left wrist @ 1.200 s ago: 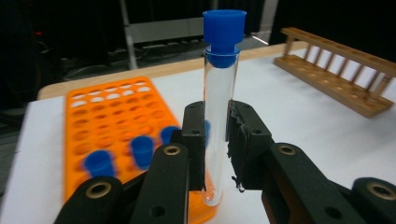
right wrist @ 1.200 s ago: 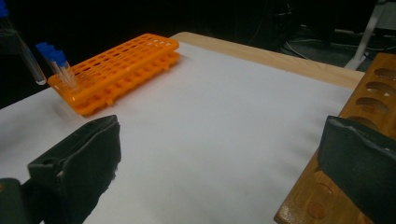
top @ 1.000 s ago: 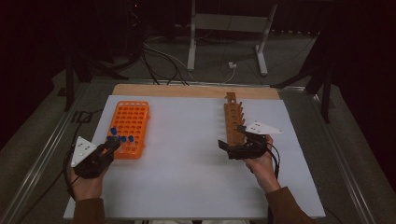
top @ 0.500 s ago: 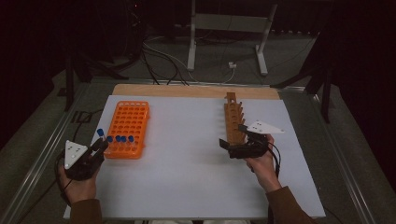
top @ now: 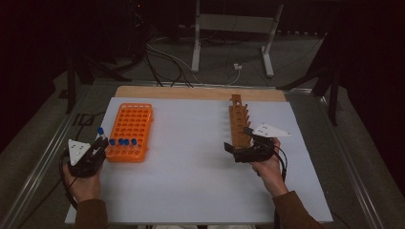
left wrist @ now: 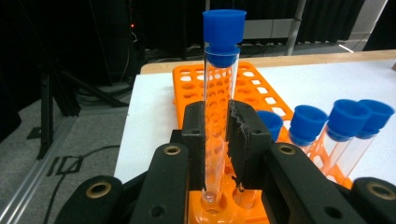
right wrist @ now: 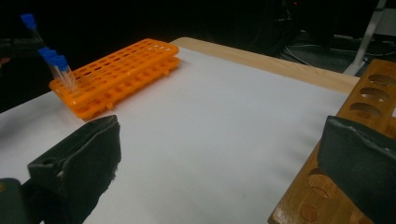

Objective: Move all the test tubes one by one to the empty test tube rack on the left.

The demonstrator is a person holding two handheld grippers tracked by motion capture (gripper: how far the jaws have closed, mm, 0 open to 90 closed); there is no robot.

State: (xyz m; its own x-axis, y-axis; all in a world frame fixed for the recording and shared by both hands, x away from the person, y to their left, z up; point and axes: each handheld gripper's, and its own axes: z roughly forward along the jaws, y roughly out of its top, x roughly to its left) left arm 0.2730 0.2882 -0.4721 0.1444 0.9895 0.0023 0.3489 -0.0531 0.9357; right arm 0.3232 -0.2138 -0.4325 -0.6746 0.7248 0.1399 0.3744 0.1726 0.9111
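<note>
A clear tube (left wrist: 216, 121) with a blue cap is clamped between the two black pads of the left gripper (left wrist: 217, 140). The tube is held upright, and its round bottom is seen in a hole at the near corner of the orange rack (left wrist: 243, 88). Just beside it, three more blue-capped tubes (left wrist: 343, 123) are stood in the near row of the same rack (they lean a little). From above, the left gripper (top: 88, 155) is seen at the near left corner of the rack, at the left edge of the white table (top: 191, 181).

On the other side, the right gripper (top: 248, 150) is held with its jaws wide apart, and nothing is gripped in them. It is placed at the near end of the wooden rack (top: 239, 121), whose round holes are seen along its top. The two racks are set well apart.
</note>
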